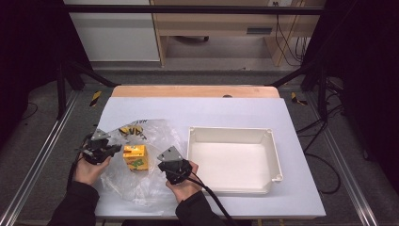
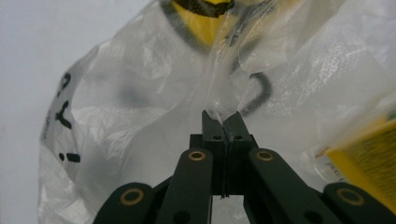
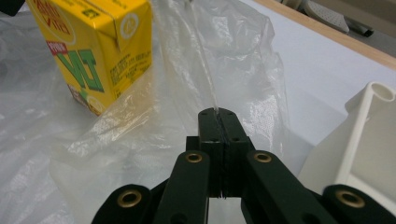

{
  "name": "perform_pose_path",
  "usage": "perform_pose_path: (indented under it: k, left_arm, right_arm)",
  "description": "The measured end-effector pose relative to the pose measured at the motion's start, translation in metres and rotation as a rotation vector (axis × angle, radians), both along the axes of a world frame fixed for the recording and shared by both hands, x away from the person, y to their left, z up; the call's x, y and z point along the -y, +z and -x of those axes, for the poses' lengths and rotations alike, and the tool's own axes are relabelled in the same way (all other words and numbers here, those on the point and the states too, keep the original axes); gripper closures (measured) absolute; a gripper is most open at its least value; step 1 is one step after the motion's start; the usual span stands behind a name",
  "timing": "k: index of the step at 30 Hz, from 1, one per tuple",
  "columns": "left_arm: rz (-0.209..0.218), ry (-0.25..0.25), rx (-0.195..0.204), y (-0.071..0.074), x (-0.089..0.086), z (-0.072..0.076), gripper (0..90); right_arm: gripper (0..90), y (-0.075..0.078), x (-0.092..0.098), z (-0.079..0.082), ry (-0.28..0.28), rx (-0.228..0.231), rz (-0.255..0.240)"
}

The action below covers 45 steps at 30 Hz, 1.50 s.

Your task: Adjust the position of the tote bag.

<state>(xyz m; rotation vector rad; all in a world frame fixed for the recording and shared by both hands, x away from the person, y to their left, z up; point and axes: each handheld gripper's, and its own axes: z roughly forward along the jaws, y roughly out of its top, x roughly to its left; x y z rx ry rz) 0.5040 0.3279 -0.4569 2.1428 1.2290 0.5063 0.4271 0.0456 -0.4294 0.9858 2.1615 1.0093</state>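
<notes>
At the left, our left gripper [image 2: 223,122] is clamped on a fold of the clear plastic bag [image 1: 136,160], jaws fully together with film pinched between them. In the middle, the yellow carton [image 1: 135,157] sits inside the bag on the white table [image 1: 226,110]. Our right gripper [image 3: 218,115] likewise pinches the bag's film on its other side. So we judge both grips are made; opening the bag and getting the carton out remain. Farther right, the white tray [image 1: 274,149] holds nothing.

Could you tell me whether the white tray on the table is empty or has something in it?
Empty: the white tray shows bare floor; the yellow carton stands outside it, beside the plastic bag.
</notes>
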Motion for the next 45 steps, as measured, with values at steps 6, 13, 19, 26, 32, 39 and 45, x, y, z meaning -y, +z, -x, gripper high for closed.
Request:
perform_pose_path:
  k: [6, 13, 19, 26, 32, 39, 45]
  left_arm:
    - [-0.010, -0.012, -0.030, -0.005, -0.002, 0.006, 89.9]
    - [-0.007, -0.003, -0.055, -0.005, -0.008, 0.014, 89.9]
    - [-0.011, -0.005, -0.064, -0.007, -0.009, 0.017, 89.9]
    - [-0.002, 0.005, -0.051, -0.008, -0.010, 0.021, 88.7]
    - [0.011, 0.012, -0.028, -0.008, -0.010, 0.023, 78.6]
    - [0.078, 0.021, 0.089, 0.009, -0.016, 0.041, 52.4]
    - [0.109, 0.035, 0.166, 0.025, -0.021, 0.055, 41.7]
  right_arm:
    - [89.5, -0.015, -0.004, 0.006, 0.033, -0.054, 0.009]
    - [89.0, -0.023, -0.008, 0.018, 0.060, -0.048, 0.038]
    - [88.6, -0.034, -0.009, 0.021, 0.070, -0.091, 0.024]
    - [86.6, -0.051, -0.011, 0.023, 0.051, -0.110, 0.023]
    - [85.2, -0.058, -0.011, 0.025, 0.045, -0.098, 0.014]
    - [74.2, -0.050, -0.005, 0.029, 0.083, -0.078, -0.072]
    - [64.2, -0.029, 0.003, 0.034, 0.116, -0.016, -0.143]
